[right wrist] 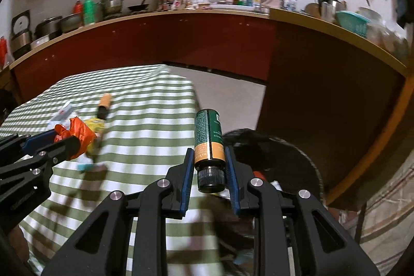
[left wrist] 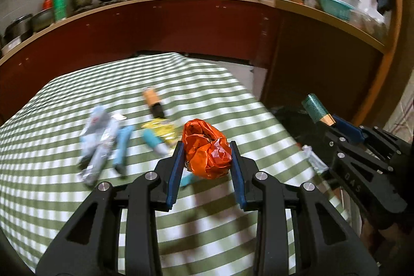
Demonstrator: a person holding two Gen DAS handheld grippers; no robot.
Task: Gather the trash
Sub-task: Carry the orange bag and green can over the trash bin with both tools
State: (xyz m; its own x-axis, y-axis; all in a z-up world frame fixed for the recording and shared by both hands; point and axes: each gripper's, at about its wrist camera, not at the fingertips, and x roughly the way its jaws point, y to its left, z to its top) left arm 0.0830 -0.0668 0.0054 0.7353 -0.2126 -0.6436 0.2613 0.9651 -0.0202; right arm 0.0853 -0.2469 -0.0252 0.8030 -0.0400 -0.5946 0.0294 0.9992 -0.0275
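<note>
- The left hand-held gripper [left wrist: 207, 159] is squeezing a crumpled orange wrapper [left wrist: 207, 149] between its blue pads. It holds the wrapper up above the bench [left wrist: 64, 198], which has a green and white striped cloth on it.
- The right hand-held gripper [right wrist: 209, 167] is clamped on a green bottle [right wrist: 209, 139] with an orange band and a black cap. The cap end points near, toward the camera.
- The bottle is off the right edge of the bench, above a black trash bag [right wrist: 271, 154].
- More trash lies on the bench, farther and to the left: an orange and black tube [left wrist: 153, 102], a yellow wrapper [left wrist: 161, 129], a light blue tube [left wrist: 123, 144] and some silvery wrappers [left wrist: 97, 144].
- A kitchen counter [left wrist: 181, 0] with pots and bottles runs along the far wall.
</note>
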